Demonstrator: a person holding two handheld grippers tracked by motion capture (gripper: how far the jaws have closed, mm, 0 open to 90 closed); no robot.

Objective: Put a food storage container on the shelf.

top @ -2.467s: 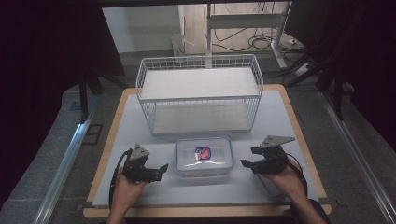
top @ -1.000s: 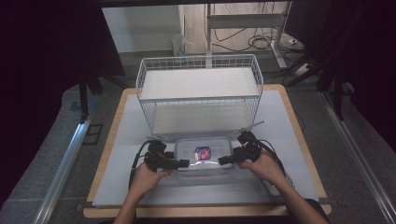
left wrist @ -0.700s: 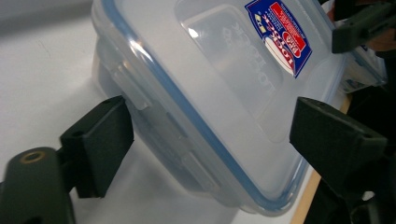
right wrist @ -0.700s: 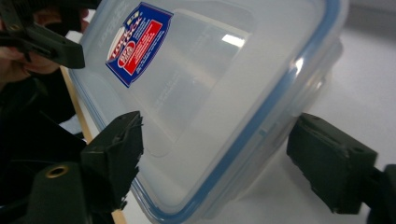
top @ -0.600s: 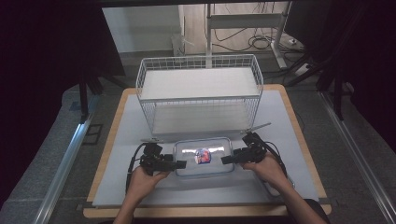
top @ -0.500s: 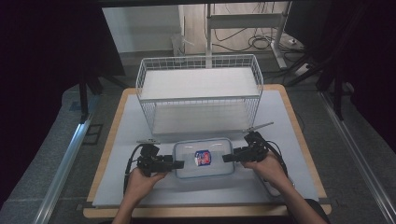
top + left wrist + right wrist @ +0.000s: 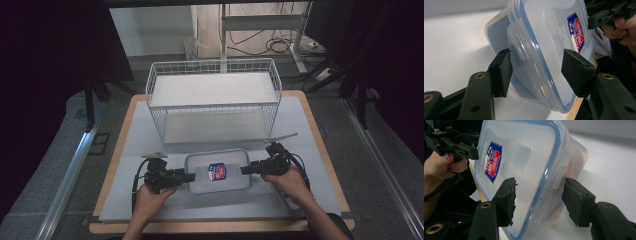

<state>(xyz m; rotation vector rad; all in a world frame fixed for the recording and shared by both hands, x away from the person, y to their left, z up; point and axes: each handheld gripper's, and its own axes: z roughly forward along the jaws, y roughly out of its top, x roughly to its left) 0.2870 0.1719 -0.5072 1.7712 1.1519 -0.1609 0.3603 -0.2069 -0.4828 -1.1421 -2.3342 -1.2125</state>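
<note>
A clear plastic food box (image 7: 217, 172) with a blue-rimmed lid and a red-and-blue label lies on the grey mat, in front of the wire basket. My left gripper (image 7: 190, 177) is at its left end and my right gripper (image 7: 246, 170) at its right end. In the left gripper view the box's end with its clip (image 7: 544, 37) sits between the jaws of the left gripper (image 7: 536, 70), which stand apart. In the right gripper view the right gripper (image 7: 539, 197) straddles the other end of the box (image 7: 524, 157) the same way, open, with a gap on the lid side.
A white wire basket (image 7: 215, 100) with a shelf stands just behind the box, in the middle of the mat (image 7: 310, 130). The wooden table edge (image 7: 220, 227) runs along the front. Dark floor, rails and desk legs surround the table.
Both grippers came in from the sides to the two ends of the box. Over the last half second they and the box have hardly shifted.
</note>
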